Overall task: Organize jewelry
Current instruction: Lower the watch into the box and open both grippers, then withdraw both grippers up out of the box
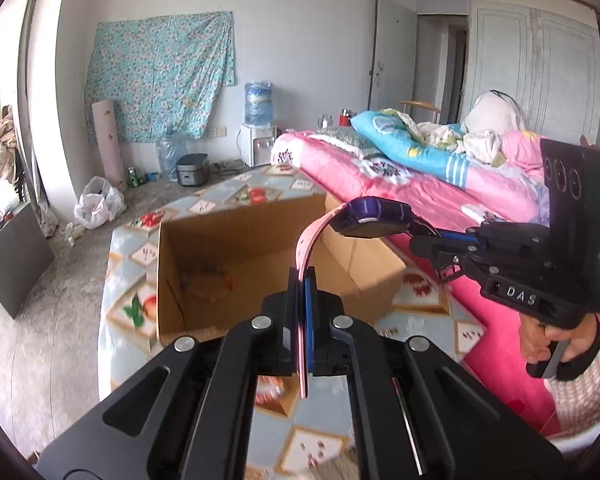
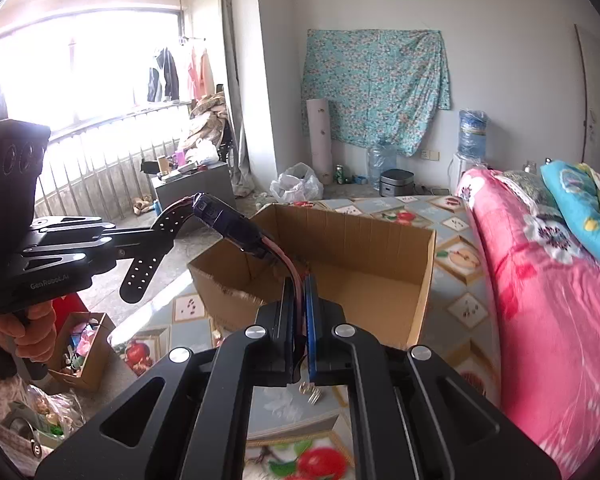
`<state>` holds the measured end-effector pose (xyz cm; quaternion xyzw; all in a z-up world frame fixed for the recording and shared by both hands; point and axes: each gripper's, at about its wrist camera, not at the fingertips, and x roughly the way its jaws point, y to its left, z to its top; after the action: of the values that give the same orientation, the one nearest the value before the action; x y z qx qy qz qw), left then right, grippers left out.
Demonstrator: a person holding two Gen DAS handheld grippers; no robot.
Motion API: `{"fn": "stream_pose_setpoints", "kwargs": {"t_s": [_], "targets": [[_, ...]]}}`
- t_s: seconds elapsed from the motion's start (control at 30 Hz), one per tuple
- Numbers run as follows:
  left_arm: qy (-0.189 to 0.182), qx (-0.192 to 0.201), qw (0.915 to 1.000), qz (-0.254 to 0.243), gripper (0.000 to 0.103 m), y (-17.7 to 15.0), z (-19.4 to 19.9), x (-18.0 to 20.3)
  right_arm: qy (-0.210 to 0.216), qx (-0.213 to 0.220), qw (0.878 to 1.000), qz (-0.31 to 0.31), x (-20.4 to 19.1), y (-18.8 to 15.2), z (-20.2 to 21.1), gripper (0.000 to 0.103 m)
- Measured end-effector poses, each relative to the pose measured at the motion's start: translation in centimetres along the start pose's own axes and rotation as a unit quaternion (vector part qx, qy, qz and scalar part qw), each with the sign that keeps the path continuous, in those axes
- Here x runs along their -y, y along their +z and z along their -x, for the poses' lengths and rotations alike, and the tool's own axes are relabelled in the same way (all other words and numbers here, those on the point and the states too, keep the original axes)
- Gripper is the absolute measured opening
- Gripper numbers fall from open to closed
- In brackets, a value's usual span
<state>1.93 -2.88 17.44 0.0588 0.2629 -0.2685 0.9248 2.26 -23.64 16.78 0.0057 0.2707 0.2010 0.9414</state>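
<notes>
Left wrist view: left gripper point(image 1: 303, 292) is closed tight on the pink strap end of a wristwatch w/ purple plastic case point(image 1: 374, 216); strap arcs up & right to the case. Right gripper point(image 1: 420, 240) comes in from the right, pinching the other strap end just behind the case, so the watch hangs stretched betw. both grippers, in the air above the open brown cardboard box point(image 1: 236, 264). Box sits on a table w/ fruit-print tile-pattern cloth point(image 1: 128, 280); smth small & blurry lies on the box floor, can't tell what. Person's hand point(image 1: 556, 340) grips the right handle.

Right wrist view: right gripper point(image 2: 302, 292) clamped shut on the strap; watch point(image 2: 228, 224) runs up-left to the left gripper point(image 2: 148, 242), which nips the perforated strap. Pink floral bedspread point(image 2: 540, 280) beside table on the right.
</notes>
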Motion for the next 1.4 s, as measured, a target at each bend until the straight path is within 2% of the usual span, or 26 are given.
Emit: {"fn": "stream_pose_setpoints", "kwargs": {"t_s": [0.13,0.23,0.3,0.4,0.47,0.6,0.67,0.7,0.73,0.8,0.83,0.9,1.0,1.03,1.1,1.2,1.3,1.4], "targets": [[-0.014,-0.022,0.9996,0.013,0.002,2.6,-3.3,-1.9,0.015,-0.048,0.999,0.000,2.6,2.9,-4.0,0.005],[-0.036,-0.068,0.9960,0.047,0.002,3.9,-7.3,-4.2,0.034,-0.110,0.993,-0.002,4.5,3.9,-8.0,0.005],[-0.055,-0.115,0.9897,0.066,0.002,3.9,-10.4,-5.6,0.035,-0.163,0.986,0.004,5.6,4.0,-11.2,0.005],[-0.064,-0.186,0.9766,0.088,0.002,3.7,-16.0,-7.4,0.037,-0.232,0.972,0.006,6.9,3.5,-15.2,0.005],[-0.073,-0.219,0.9679,0.098,0.002,3.2,-18.6,-8.1,0.036,-0.270,0.962,0.009,7.7,3.0,-17.3,0.005],[-0.080,-0.284,0.9500,0.102,0.002,2.6,-23.8,-8.7,0.017,-0.324,0.945,0.036,8.8,2.8,-20.9,0.005],[-0.082,-0.323,0.9363,0.110,0.002,2.2,-26.7,-9.2,0.008,-0.339,0.940,0.045,9.2,2.8,-22.1,0.005],[-0.080,-0.348,0.9268,0.116,0.002,2.0,-28.3,-9.4,0.003,-0.344,0.937,0.051,9.4,3.0,-22.8,0.005],[-0.071,-0.363,0.9213,0.120,0.003,1.8,-29.2,-9.6,-0.003,-0.349,0.935,0.059,9.5,3.2,-23.3,0.005],[-0.054,-0.389,0.9111,0.124,0.011,1.3,-31.5,-10.3,-0.033,-0.347,0.935,0.074,9.6,3.7,-24.4,0.007],[-0.049,-0.393,0.9101,0.123,0.018,1.3,-32.0,-10.3,-0.037,-0.346,0.934,0.080,9.7,3.8,-24.9,0.007],[-0.028,-0.390,0.9127,0.120,0.024,1.4,-32.8,-10.7,-0.059,-0.337,0.935,0.097,9.8,4.0,-25.4,0.011],[-0.033,-0.367,0.9201,0.133,0.031,1.9,-32.5,-11.0,-0.066,-0.320,0.940,0.096,10.3,4.2,-25.7,0.021],[-0.032,-0.359,0.9236,0.131,0.037,2.0,-32.2,-11.1,-0.069,-0.314,0.942,0.094,10.4,4.3,-25.5,0.022],[-0.023,-0.335,0.9344,0.118,0.041,2.6,-31.3,-10.9,-0.069,-0.300,0.947,0.088,10.7,4.5,-25.2,0.027],[-0.009,-0.295,0.9513,0.090,0.047,3.8,-29.1,-10.4,-0.069,-0.278,0.956,0.070,11.2,5.0,-24.0,0.028],[-0.009,-0.259,0.9624,0.082,0.049,5.0,-26.7,-10.0,-0.054,-0.247,0.966,0.052,11.3,5.8,-22.0,0.028],[-0.018,-0.221,0.9723,0.075,0.058,6.4,-23.7,-9.2,-0.033,-0.214,0.975,0.049,10.8,6.7,-19.2,0.029]]}}
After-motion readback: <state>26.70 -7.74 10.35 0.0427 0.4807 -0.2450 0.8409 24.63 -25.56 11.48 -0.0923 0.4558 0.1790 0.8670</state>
